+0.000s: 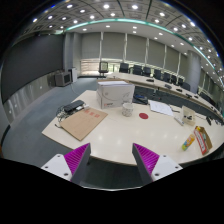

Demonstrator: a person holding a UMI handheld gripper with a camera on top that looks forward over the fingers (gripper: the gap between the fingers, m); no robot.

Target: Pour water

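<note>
My gripper [111, 162] is open and holds nothing; its two magenta pads [76, 158] stand wide apart. It is raised above the near edge of a long pale table [120, 138]. A small white cup-like thing [127, 111] stands far beyond the fingers, in front of a white box [115, 95]. A small white container [185, 117] stands further right on the table. Both are too small for me to tell what they are. Nothing stands between the fingers.
A brown board [82, 122] and a dark object [72, 108] lie on the table's left part. A pink item [143, 116] lies near the cup, and a colourful packet [201, 140] lies at the right. Desks and office chairs [104, 68] stand behind.
</note>
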